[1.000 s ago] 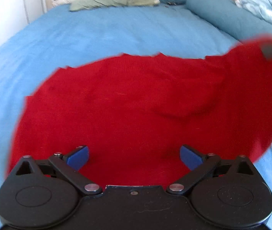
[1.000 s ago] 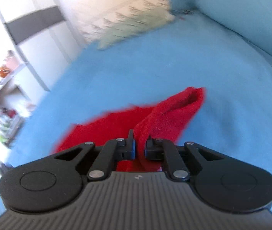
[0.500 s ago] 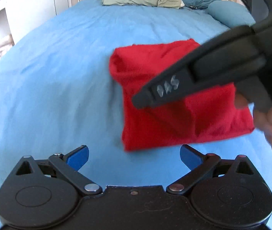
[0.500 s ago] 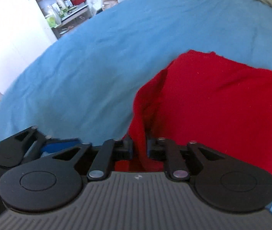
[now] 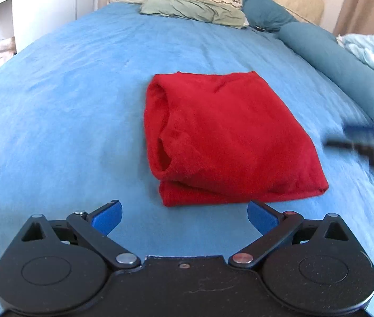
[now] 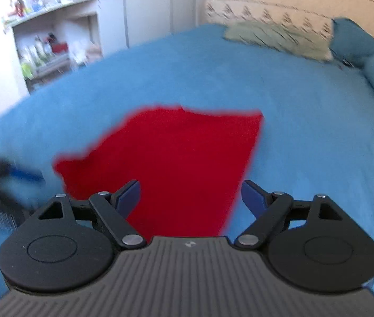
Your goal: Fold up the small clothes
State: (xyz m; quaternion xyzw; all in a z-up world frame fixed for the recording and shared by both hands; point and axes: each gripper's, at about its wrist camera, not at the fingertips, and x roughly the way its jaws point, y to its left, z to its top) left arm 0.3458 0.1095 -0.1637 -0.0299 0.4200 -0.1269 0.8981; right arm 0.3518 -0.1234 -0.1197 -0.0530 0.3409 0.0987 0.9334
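Red garment (image 5: 229, 137) lay folded into a compact block near the middle of the bed (image 5: 68, 92), well clear of its edges, which I judged kept the folds flat. Its long axis ran away from me toward the pillows (image 5: 192, 13), rolled layered edge facing left. My left gripper (image 5: 184, 218) hovered just short of it, jaws spread, empty; my right gripper (image 6: 190, 194) likewise, released.

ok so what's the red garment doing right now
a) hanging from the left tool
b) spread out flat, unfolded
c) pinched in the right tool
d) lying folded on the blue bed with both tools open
d: the red garment lies folded on the blue bed, and both the left tool and the right tool have their jaws spread, gripping nothing.
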